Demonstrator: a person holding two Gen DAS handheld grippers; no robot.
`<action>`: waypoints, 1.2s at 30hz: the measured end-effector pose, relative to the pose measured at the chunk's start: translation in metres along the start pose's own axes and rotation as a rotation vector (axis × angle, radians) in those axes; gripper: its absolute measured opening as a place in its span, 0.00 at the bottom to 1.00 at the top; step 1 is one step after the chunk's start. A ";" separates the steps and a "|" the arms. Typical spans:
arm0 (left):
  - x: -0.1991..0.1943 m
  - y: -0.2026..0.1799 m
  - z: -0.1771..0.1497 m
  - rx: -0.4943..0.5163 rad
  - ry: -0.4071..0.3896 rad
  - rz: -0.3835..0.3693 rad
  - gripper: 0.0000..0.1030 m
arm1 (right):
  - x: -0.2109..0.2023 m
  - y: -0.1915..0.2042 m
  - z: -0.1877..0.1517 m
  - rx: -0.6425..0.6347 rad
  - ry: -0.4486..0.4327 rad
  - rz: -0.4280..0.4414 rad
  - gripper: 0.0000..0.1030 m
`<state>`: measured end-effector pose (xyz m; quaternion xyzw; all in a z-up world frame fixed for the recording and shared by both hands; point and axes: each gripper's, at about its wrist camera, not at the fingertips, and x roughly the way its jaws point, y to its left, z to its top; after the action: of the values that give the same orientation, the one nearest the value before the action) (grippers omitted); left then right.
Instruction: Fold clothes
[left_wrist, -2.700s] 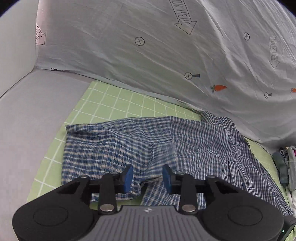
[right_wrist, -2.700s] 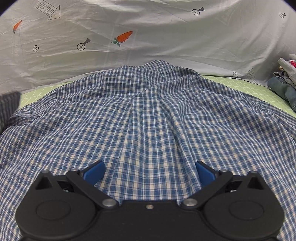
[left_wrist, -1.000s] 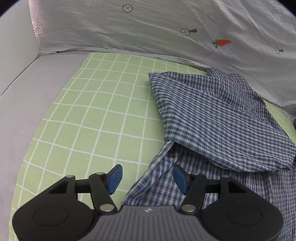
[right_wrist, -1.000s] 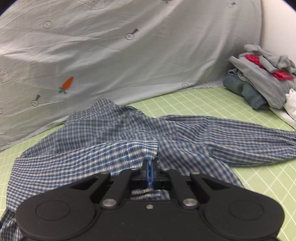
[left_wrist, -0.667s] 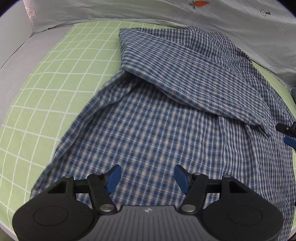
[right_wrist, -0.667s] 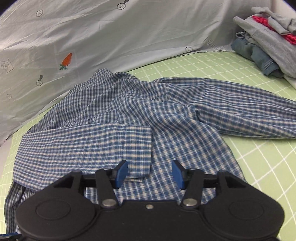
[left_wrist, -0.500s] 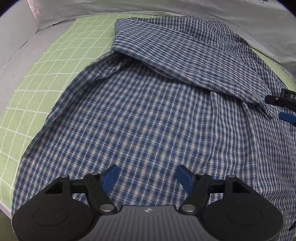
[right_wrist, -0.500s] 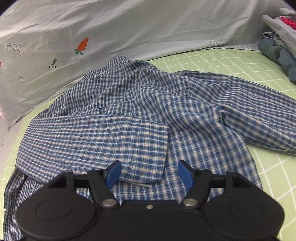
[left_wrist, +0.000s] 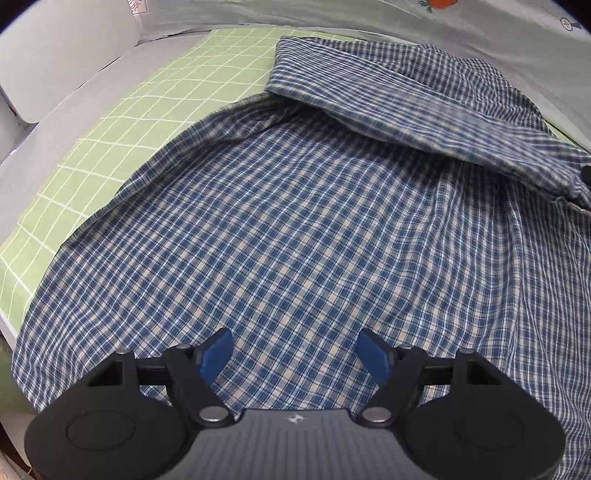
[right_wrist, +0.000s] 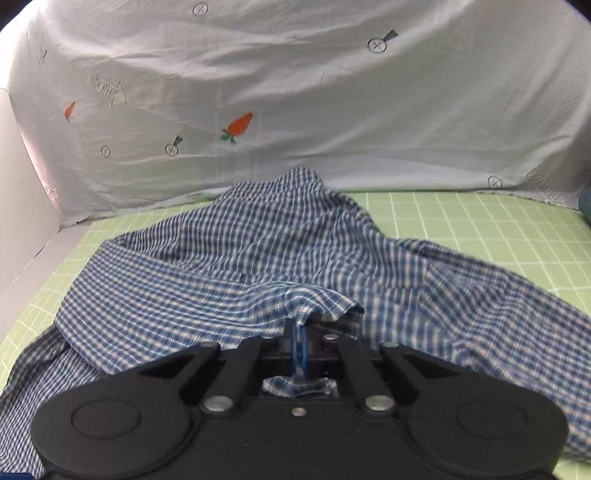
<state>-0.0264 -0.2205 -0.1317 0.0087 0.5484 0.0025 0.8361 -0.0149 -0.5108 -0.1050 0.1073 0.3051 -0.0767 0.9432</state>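
Right wrist: right tool (right_wrist: 298, 349) clenched on shirt (right_wrist: 229, 266) cuff; left tool (left_wrist: 299, 356) spread above shirt.

The shirt (left_wrist: 303, 229) is blue-and-white plaid. The mat (left_wrist: 122, 122) is green with white gridlines. The backdrop sheet (right_wrist: 295, 103) is pale grey with orange carrots.

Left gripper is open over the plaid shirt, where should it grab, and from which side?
Take the plaid shirt at its near-left hem edge, coming in from the left over the green grid sheet. There the cloth ends in a thin free edge the open left gripper can straddle; mid-panel it lies flat. The right gripper already pinches a fold.
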 end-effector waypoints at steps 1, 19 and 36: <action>0.000 0.000 0.000 -0.008 0.000 0.002 0.74 | -0.006 -0.007 0.005 -0.001 -0.029 -0.020 0.03; -0.030 0.028 0.000 -0.062 -0.074 -0.016 0.75 | -0.030 -0.050 -0.021 0.124 0.020 -0.263 0.96; -0.033 0.197 0.018 -0.002 -0.057 -0.105 0.77 | -0.038 0.175 -0.101 0.174 0.260 -0.073 0.96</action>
<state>-0.0217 -0.0241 -0.0902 -0.0211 0.5242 -0.0409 0.8503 -0.0655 -0.3138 -0.1355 0.1862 0.4204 -0.1226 0.8795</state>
